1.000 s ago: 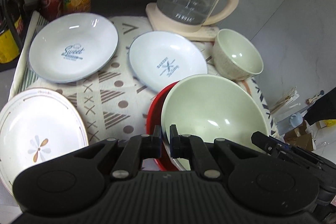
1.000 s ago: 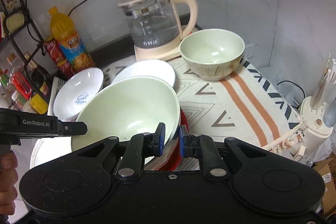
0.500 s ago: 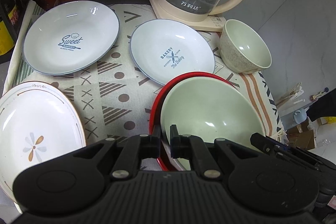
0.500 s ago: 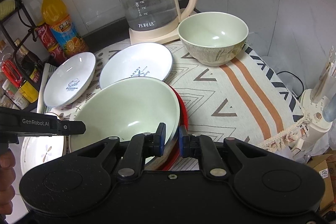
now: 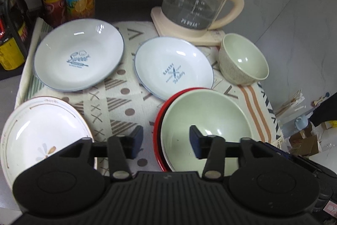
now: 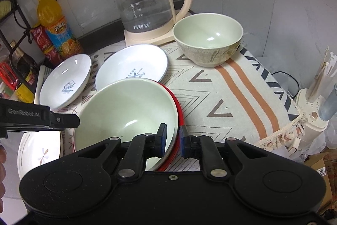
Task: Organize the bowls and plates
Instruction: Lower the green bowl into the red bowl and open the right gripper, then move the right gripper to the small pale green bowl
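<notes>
Patterned cloth [image 6: 210, 98] covers the bench; left tool [image 5: 166, 141] gapes wide, released, while right tool [image 6: 173, 139] straddles the green bowl [image 6: 126, 111] and red plate [image 6: 180, 114] rims, slightly parted.

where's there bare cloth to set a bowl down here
Widest bare cloth lies right of the red plate holding the big green bowl, below the small green bowl. A narrower strip runs between the flower plate and that stack. The back row is crowded.

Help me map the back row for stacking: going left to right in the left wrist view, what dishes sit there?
Sweet plate → Bakery plate → small green bowl.
</notes>
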The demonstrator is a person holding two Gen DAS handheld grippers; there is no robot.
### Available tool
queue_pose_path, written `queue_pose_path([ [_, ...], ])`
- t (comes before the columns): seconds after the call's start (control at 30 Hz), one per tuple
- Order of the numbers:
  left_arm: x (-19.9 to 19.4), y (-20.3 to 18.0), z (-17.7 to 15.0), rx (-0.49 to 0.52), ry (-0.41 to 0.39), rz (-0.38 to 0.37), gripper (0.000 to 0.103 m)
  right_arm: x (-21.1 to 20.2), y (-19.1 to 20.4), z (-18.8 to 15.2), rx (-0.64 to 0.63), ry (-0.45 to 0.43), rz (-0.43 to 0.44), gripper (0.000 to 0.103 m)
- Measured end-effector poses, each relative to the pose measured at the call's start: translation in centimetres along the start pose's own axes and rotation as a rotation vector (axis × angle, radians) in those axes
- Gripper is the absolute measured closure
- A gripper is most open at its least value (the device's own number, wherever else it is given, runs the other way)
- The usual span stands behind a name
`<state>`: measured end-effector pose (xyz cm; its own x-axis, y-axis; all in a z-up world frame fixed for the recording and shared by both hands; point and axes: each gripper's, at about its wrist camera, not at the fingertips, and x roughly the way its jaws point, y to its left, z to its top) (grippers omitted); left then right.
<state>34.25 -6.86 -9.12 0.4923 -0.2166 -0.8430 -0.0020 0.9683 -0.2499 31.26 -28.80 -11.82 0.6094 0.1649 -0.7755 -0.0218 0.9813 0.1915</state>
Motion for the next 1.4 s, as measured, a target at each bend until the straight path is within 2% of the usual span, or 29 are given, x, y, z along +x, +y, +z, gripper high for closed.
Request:
queue_pose_path([
  [0.07,-0.6,0.2,-0.1,0.001,-0.011,0.002,0.047,-0.6,0.0,0.0,0.012,-0.014,-0.004,0.085],
  [0.2,-1.8,0.5,-0.7,0.008,-0.041,0.003,0.036,-1.9,0.0,-0.2,0.052,-0.051,-0.026,0.044],
  [0.33,-2.9,1.1,-1.3,0.017,-0.058,0.012,0.029,-3.4,0.3,-0.6,0.08,-0.09,-0.027,0.019],
  [0.63,-5.0,2.5,-2.8,0.039,-0.069,-0.015,0.029,-6.0,1.2,-2.2,0.133,-0.147,-0.062,0.01],
  [1.07,-6.4,2.8,-2.9,0.061,-0.098,-0.033,0.024,-8.0,1.3,-3.6,0.171,-0.177,-0.178,0.01],
  [1.4,-4.9,1.5,-1.3,0.06,-0.102,-0.035,0.024,-7.5,0.4,-2.8,0.176,-0.181,-0.207,0.009],
])
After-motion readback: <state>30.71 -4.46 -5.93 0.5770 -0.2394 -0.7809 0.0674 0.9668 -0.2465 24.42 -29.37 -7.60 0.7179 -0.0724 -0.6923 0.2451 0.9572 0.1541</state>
